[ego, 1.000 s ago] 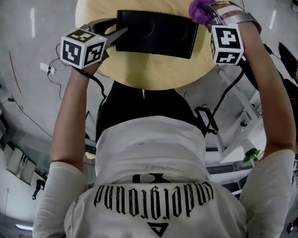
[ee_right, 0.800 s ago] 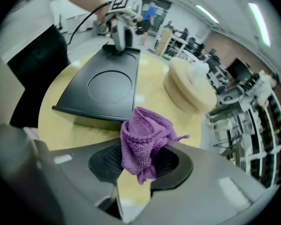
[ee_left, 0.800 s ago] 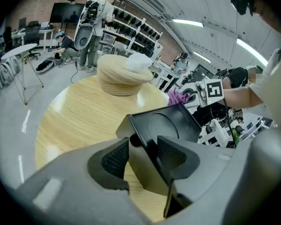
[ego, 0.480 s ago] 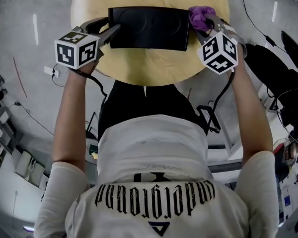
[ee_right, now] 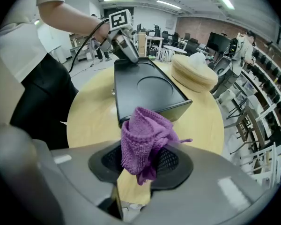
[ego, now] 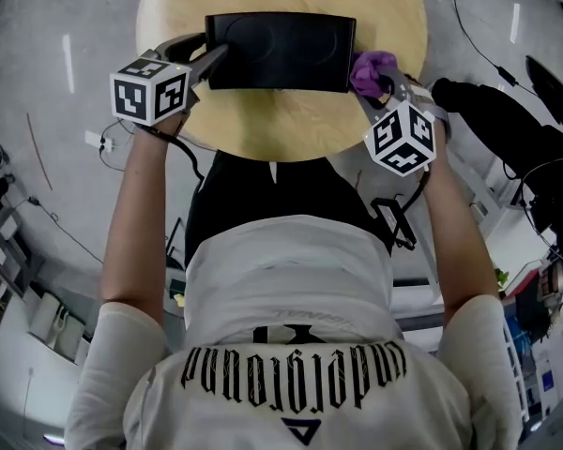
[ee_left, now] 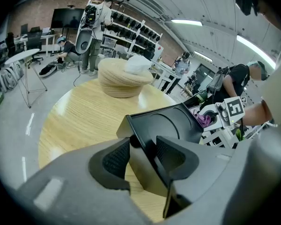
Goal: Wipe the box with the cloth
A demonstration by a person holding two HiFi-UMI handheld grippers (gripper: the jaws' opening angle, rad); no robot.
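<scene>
Head view: a round light wooden table [ego: 281, 125] carries a shallow black rectangular box [ego: 280, 50], which lies lengthwise across it. The left hand-held gripper [ego: 212, 51] reaches in at the box's left end, with its marker cube [ego: 150, 94] just off the table's edge. The right hand-held gripper [ego: 387, 81] points steeply down at the box's near right corner. It holds a bunched purple knitted cloth [ego: 370, 68] that sits right beside that corner. Its marker cube [ego: 401, 137] hangs over the table's rim.

Left gripper view: the left hand-held gripper [ee_left: 143, 156] has the end wall of the box [ee_left: 164, 125] standing between its two dark ribbed pads. The jaws have just been closing and now grip that wall near a corner. The box's floor shows a pressed round outline. Beyond it on the table [ee_left: 79, 116] rests a tan round woven stack [ee_left: 122, 76] with something white on top. At the box's far end the right hand-held gripper [ee_left: 210, 118] shows with the cloth [ee_left: 205, 120].

Right gripper view: the right hand-held gripper [ee_right: 140, 161] is clamped on the cloth [ee_right: 143, 139], which bulges up out of the pads and covers part of the near end of the box [ee_right: 147, 90]. Whether cloth and box touch cannot be told from here. The left hand-held gripper [ee_right: 129, 56] holds the box's far end. The woven stack [ee_right: 194, 76] sits on the table [ee_right: 91, 111] to the right of the box, apart from it.
</scene>
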